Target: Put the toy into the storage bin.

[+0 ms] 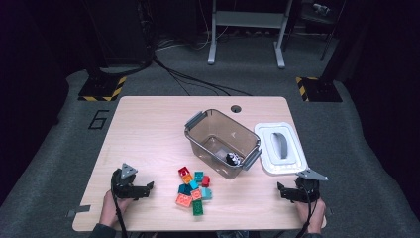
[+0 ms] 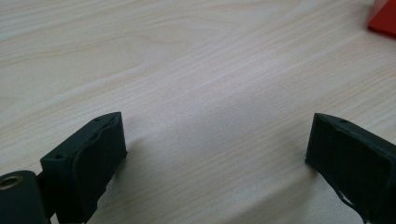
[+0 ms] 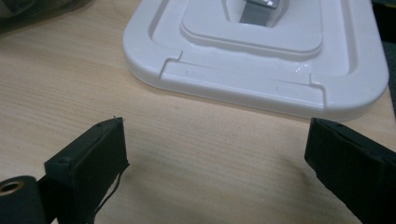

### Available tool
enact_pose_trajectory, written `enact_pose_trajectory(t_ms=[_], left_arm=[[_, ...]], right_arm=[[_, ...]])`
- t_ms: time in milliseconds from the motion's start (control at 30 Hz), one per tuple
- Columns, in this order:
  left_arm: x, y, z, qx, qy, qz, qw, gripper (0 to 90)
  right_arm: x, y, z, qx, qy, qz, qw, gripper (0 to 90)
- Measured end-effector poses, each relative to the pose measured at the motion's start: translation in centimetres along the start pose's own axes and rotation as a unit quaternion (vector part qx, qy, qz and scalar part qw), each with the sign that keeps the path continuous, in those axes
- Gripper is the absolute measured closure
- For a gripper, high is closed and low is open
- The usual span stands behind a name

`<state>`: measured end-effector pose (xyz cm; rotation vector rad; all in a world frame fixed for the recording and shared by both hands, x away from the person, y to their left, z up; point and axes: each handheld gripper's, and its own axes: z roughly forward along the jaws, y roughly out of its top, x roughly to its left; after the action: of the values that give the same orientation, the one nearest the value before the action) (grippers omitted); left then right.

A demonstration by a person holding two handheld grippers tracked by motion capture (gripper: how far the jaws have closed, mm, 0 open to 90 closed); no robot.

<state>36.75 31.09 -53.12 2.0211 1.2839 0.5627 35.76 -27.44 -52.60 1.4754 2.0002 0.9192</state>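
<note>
Below, a pale wooden table (image 1: 148,129) on grey carpet (image 1: 59,144) bears each hand-held gripper, left (image 1: 141,190) and right (image 1: 286,192), released.

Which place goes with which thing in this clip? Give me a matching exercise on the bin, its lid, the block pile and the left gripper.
Things:
1. clear plastic bin
2. white lid
3. pile of toy blocks
4. left gripper

Places or states:
A. lying flat on the table to the right of the bin, grey handle up
B. near the table's front left edge, jaws open over bare wood
C. on the table just in front of the bin, between the two grippers
D. mid-table, uncovered, one small dark object inside

Pairs: 1-D, 2-A, 3-C, 4-B
</note>
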Motion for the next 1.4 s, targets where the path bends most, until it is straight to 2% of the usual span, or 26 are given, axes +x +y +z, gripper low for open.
enact_pose_trajectory(t_ms=[33,167,200,267,467,767,1000,1100,1133,1233,1400], left_arm=[[0.0,0.0,0.0,0.001,0.0,0.0,1.0,4.9],[-0.2,0.2,-0.4,0.01,0.003,0.004,0.9999,9.1],[-0.2,0.3,-0.6,0.012,-0.003,0.004,0.9999,8.6],[-0.3,0.4,-0.9,0.001,-0.016,-0.002,0.9999,8.1],[-1.1,1.2,-1.9,-0.023,-0.042,-0.003,0.9988,6.9],[-3.7,2.7,-2.0,-0.033,-0.082,0.026,0.9957,1.7],[-5.1,3.8,-1.0,-0.045,-0.103,0.046,0.9926,0.7],[-5.3,4.6,-0.3,-0.052,-0.128,0.048,0.9893,0.2],[-5.4,4.9,0.0,-0.056,-0.128,0.051,0.989,0.2],[-5.7,5.8,1.0,-0.051,-0.131,0.055,0.9886,0.2],[-6.1,7.0,2.8,-0.039,-0.12,0.054,0.9905,1.7]], right_arm=[[0.1,0.0,0.0,-0.004,-0.005,-0.005,1.0,5.4],[0.4,0.0,0.3,0.012,-0.015,-0.018,0.9996,5.0],[0.3,0.0,0.4,0.012,-0.015,-0.019,0.9996,4.8],[0.3,0.0,0.4,0.017,-0.014,-0.01,0.9997,4.0],[0.0,0.1,0.6,0.02,-0.007,-0.006,0.9998,3.0],[-0.1,0.1,0.6,0.024,-0.003,-0.002,0.9997,2.4],[-0.1,0.1,0.7,0.023,-0.004,-0.002,0.9997,2.4],[-0.1,0.1,0.7,0.023,-0.004,-0.003,0.9997,2.4],[-0.2,0.1,0.7,0.023,-0.003,-0.003,0.9997,2.4],[-0.1,0.1,0.7,0.022,-0.005,-0.001,0.9997,2.7],[-0.2,0.1,0.7,0.022,-0.005,0.0,0.9998,3.1]])
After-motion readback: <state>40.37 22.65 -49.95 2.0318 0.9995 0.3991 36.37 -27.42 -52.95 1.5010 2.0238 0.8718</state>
